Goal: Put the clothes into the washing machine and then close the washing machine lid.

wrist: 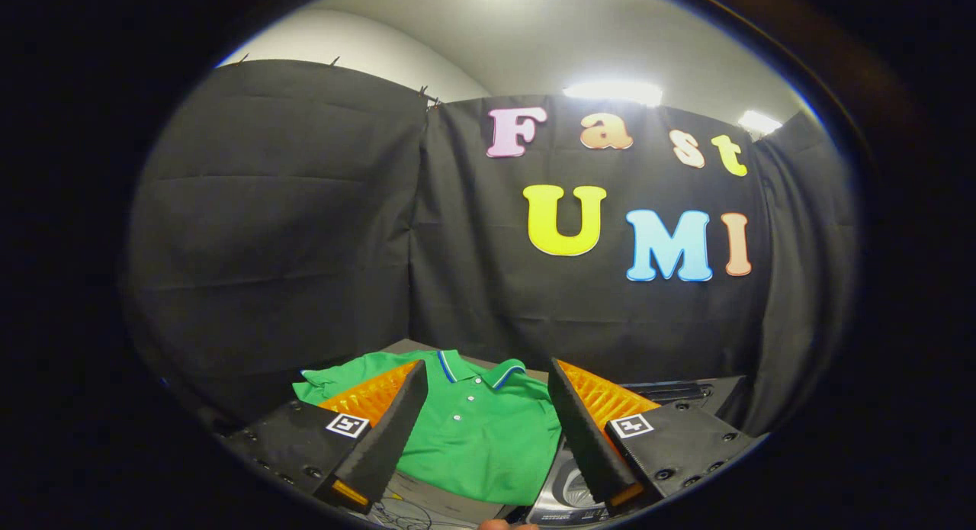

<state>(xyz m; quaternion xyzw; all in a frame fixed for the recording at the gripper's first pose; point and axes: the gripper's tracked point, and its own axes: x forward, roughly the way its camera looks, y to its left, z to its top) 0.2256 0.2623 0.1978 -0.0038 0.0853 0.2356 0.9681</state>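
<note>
Tool (488, 377) open above green shirt (488, 431).

Black cloth wall (305, 225) hangs in creased panels, clipped along its upper edge. Pale ceiling (534, 42) above, two ceiling lights (614, 91) lit. Grey table (408, 345) edge meets the cloth.

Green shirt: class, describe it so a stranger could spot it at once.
Start at the black cloth wall and look down to the table at its foot. The green shirt lies flat there, ahead of the open gripper, beside the washing machine. Its striped collar and white buttons mark it out.
</note>
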